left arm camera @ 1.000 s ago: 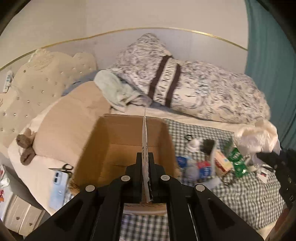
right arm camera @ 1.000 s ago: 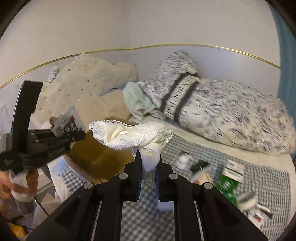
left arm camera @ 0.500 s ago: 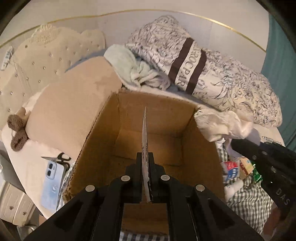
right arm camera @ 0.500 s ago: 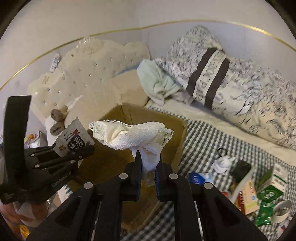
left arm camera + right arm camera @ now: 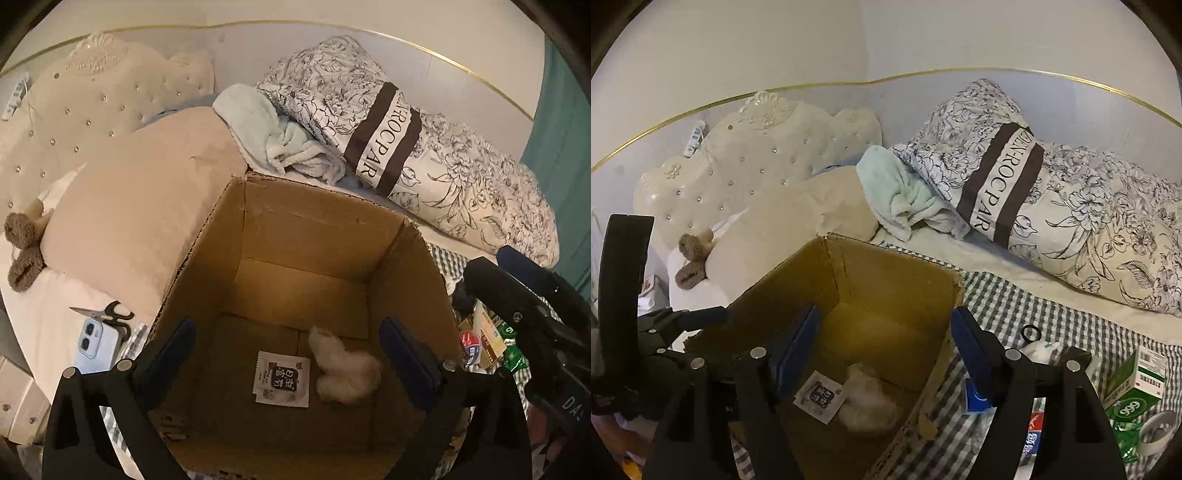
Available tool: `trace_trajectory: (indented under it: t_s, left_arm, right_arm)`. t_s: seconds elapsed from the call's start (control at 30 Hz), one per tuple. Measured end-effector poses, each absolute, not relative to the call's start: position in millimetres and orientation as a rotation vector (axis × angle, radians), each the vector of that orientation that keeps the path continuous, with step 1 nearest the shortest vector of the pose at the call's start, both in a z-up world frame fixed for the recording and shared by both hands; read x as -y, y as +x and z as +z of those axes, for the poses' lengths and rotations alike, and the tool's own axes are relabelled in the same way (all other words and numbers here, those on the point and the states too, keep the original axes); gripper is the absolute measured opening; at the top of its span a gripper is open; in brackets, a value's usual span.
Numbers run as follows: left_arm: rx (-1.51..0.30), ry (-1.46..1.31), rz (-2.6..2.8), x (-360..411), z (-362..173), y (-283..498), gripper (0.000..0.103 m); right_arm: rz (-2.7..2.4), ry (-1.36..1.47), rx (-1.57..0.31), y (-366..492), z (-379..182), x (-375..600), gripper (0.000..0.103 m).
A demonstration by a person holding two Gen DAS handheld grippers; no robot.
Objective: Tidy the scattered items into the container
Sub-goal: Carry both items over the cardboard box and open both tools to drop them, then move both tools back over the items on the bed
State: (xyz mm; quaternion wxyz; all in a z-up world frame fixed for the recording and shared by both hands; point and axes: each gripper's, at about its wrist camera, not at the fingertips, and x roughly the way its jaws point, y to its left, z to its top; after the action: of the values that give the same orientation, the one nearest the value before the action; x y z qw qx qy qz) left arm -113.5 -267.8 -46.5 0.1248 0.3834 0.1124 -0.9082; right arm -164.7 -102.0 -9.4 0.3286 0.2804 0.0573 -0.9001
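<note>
Two hand-held grippers above an open cardboard box [image 5: 314, 236] standing on a bed with a checked cover [image 5: 1015, 295]. Left gripper [image 5: 286, 356]: fingers spread wide over the box mouth, nothing between them; its jaws have just been opening. Right gripper [image 5: 884, 349]: fingers apart over the box's near right corner, likewise empty, its jaws also just opened.

On the box floor lie a small printed sachet [image 5: 282, 384], flat and face up, and a crumpled white lace cloth [image 5: 345, 373] just beside it on the right, blurred in the left wrist view; whether the two touch cannot be told.

Right of the box, on the checked cover, remain scattered items: a green carton [image 5: 1137, 384], a roll of tape [image 5: 1158, 430], a small white bottle [image 5: 1039, 349] and blue-and-red packets [image 5: 1034, 435].

Left of the box: a beige pillow [image 5: 140, 221], scissors [image 5: 107, 314] and a pale blue phone [image 5: 94, 343]. Behind the box: a mint towel [image 5: 266, 136] and a floral quilt [image 5: 443, 147].
</note>
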Motion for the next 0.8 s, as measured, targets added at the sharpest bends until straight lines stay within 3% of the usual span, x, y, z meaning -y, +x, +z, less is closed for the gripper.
trace_trajectory:
  t_s: [0.33, 0.8]
  left_arm:
    - [-0.257, 1.089, -2.677, 227, -20, -90, 0.102]
    - [-0.189, 1.055, -2.874, 96, 30, -46, 0.103]
  right_arm:
    - [-2.477, 0.715, -0.128, -136, 17, 33, 0.073]
    - [-2.75, 0.649, -0.054, -55, 58, -132, 0.074]
